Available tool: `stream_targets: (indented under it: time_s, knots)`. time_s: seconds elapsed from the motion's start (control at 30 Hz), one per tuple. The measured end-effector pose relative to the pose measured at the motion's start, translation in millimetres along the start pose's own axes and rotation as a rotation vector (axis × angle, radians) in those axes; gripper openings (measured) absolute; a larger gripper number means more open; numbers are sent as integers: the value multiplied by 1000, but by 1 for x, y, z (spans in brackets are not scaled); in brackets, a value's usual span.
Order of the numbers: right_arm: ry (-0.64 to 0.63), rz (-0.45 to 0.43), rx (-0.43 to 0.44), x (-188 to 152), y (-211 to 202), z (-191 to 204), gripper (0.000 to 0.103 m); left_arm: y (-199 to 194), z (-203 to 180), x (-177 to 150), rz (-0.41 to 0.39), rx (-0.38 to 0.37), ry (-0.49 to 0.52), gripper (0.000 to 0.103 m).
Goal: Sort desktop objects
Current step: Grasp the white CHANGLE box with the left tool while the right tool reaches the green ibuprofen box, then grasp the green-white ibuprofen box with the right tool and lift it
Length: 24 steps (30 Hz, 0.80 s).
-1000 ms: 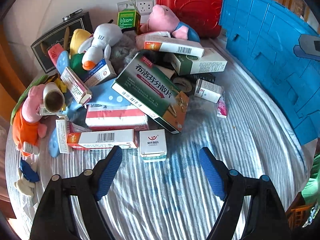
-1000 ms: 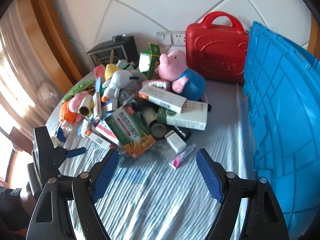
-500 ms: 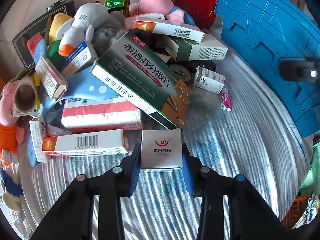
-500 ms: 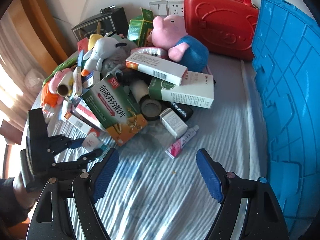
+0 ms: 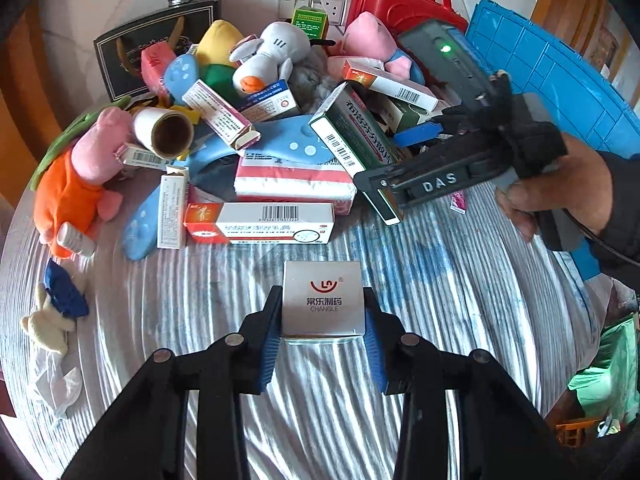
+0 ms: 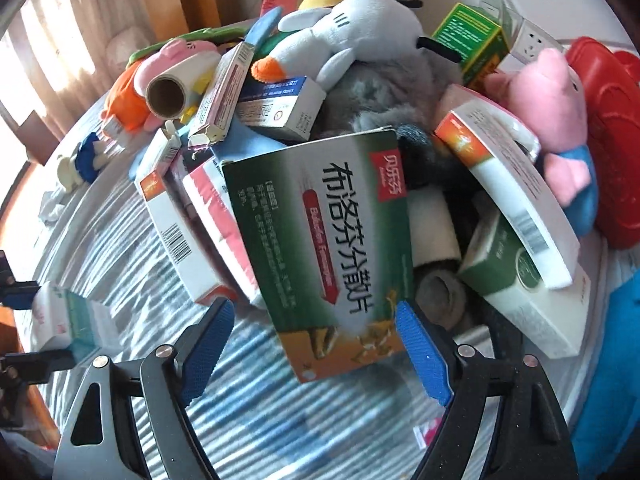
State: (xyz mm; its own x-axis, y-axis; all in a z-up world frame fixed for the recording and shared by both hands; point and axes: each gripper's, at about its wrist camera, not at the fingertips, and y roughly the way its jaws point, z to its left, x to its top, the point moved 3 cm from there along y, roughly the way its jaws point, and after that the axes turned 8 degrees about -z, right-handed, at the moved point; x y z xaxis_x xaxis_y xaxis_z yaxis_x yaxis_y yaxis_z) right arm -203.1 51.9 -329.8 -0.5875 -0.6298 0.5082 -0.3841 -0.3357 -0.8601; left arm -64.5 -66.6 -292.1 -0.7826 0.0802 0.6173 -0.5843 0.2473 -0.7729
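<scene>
Left wrist view: a small silver box (image 5: 323, 300) printed "CHANGLE" with a red smile logo is clamped between the blue pads of the left gripper (image 5: 323, 332), over the striped cloth (image 5: 440, 300), just before the pile. The right gripper (image 6: 316, 344) carries "DAS" on its body; its jaws are opening around the lower end of a green medicine box (image 6: 332, 256) on which "Ibuprofen" can partly be read, without pressing it.

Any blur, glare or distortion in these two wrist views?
Left wrist: sharp, strong fisheye bend at the edges, silver box readable. Right wrist: sun glare from the curtain, striped cloth smeared, small box at left blurred, big green box legible.
</scene>
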Motion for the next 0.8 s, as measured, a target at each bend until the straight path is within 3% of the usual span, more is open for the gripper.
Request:
stream_targets:
  time_s: [0.3, 0.6, 0.63, 0.73, 0.8]
  knots:
    - [117, 12, 52, 16, 28, -20, 97, -10, 10, -8, -1, 8, -23, 36]
    - [144, -1, 118, 2, 5, -9, 89, -11, 1, 0, -16, -9, -1, 36]
    - [151, -6, 120, 0, -1, -7, 73, -12, 0, 1, -19, -11, 1, 36]
    - [195, -14, 118, -9, -17, -10, 58, -15, -5, 3, -28, -15, 1, 36]
    - [211, -11, 122, -15, -25, -12, 55, -16, -7, 3, -28, -14, 2, 36]
